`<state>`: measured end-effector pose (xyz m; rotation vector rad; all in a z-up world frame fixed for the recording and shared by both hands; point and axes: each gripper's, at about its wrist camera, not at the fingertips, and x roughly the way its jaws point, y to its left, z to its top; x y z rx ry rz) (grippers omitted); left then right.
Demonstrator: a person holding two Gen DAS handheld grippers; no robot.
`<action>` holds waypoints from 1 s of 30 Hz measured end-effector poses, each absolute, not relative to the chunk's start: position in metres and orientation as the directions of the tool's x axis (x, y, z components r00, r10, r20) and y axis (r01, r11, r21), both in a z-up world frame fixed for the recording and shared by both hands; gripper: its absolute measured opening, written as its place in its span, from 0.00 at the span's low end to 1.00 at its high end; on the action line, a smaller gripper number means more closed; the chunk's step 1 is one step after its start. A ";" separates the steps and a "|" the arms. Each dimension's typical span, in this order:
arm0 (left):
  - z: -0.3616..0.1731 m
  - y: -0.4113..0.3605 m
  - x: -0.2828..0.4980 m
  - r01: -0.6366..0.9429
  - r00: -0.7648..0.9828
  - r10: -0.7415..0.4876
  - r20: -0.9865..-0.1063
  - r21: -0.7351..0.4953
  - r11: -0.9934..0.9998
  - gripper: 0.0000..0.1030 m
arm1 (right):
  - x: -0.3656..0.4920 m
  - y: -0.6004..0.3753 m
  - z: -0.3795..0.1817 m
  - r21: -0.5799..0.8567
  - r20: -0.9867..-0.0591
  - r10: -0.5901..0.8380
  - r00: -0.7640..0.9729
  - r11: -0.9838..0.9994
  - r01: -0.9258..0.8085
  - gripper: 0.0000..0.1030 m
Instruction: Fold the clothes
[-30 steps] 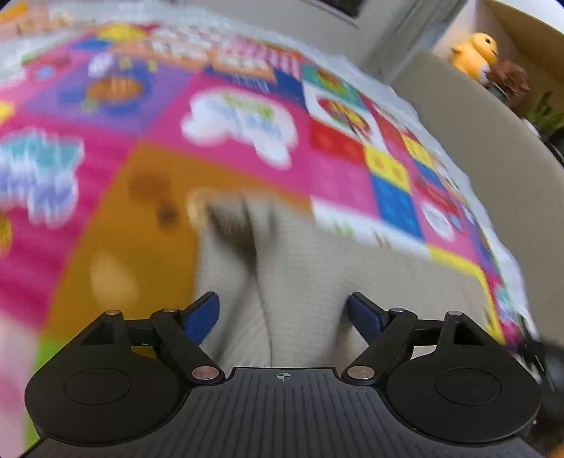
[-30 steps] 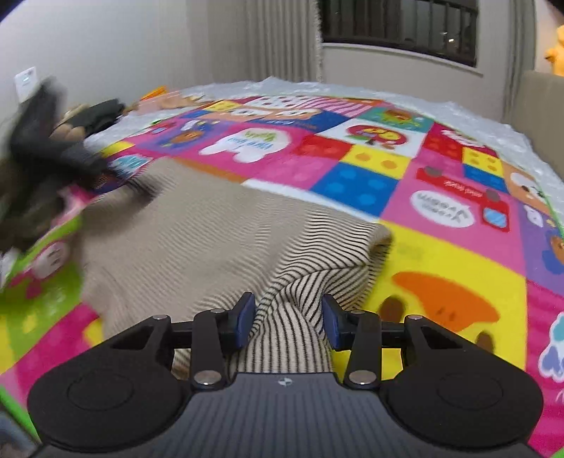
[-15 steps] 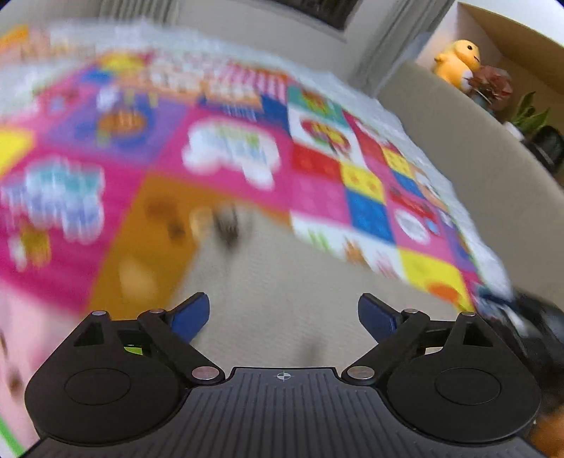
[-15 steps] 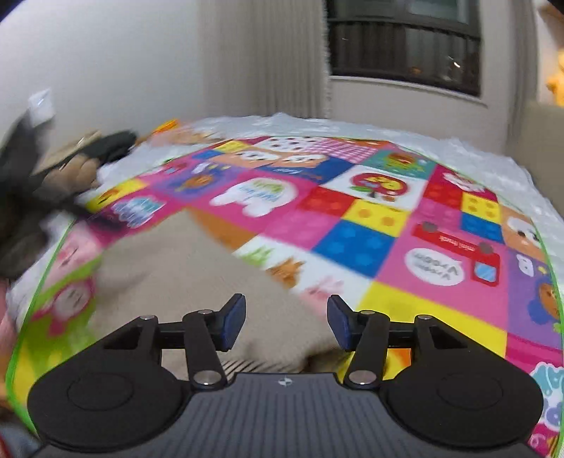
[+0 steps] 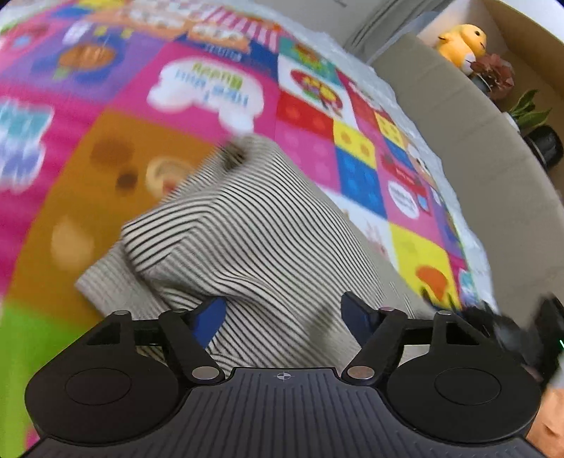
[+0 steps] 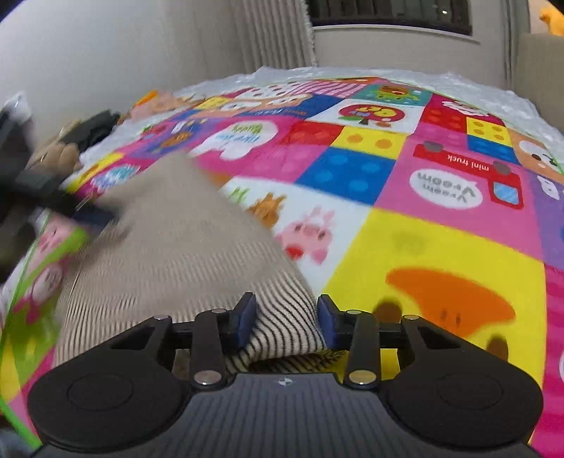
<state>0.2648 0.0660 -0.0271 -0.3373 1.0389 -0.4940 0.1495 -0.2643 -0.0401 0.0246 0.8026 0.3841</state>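
A beige garment with thin dark stripes [image 5: 246,229] lies bunched on a bright patchwork play mat [image 5: 105,169]. My left gripper [image 5: 282,313] is over its near part. Its jaws are closing with a hump of the fabric between them, and the right pad stands clear of the cloth. In the right wrist view the garment [image 6: 169,253] runs off to the left. My right gripper [image 6: 286,319] has a folded corner filling the gap between its closing pads. The left gripper and the hand holding it [image 6: 56,155] show as a blur at the garment's far left edge.
A beige sofa [image 5: 458,123] borders the mat [image 6: 440,239] on the right, with a yellow plush toy [image 5: 461,42] and potted plants [image 5: 528,112] behind it. A pale curtain [image 6: 268,35] and a dark window [image 6: 387,14] stand past the mat's far edge.
Both grippers opened wider and drew back, then came down on the garment again with narrower jaws. The garment has bunched up more in the left wrist view.
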 end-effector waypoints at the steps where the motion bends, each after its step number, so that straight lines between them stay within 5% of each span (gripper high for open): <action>1: -0.027 0.063 0.272 0.236 0.431 -0.527 -0.732 -0.473 0.849 0.72 | 0.140 -0.262 -0.040 0.167 -0.698 0.349 0.625 0.929 -0.331 0.37; 13: -0.021 0.035 0.290 0.296 0.525 -0.423 -0.738 -0.308 0.904 0.74 | 0.072 -0.197 -0.022 0.124 -0.688 0.444 0.574 0.852 -0.509 0.40; 15: -0.018 0.038 0.282 0.305 0.539 -0.413 -0.734 -0.287 0.908 0.75 | 0.078 -0.202 -0.010 0.118 -0.668 0.438 0.601 0.860 -0.496 0.47; 20: -0.007 0.048 0.261 0.314 0.591 -0.389 -0.707 -0.242 0.918 0.79 | 0.084 -0.187 0.015 0.088 -0.585 0.484 0.651 0.836 -0.542 0.47; 25: 0.008 0.062 0.219 0.355 0.641 -0.385 -0.663 -0.189 0.916 0.87 | 0.088 -0.140 -0.038 0.119 -0.709 0.511 0.486 0.766 -0.631 0.47; 30: 0.016 0.070 0.173 0.448 0.621 -0.405 -0.671 -0.120 0.886 0.91 | 0.071 -0.140 -0.019 -0.013 -0.669 0.493 0.557 0.741 -0.672 0.47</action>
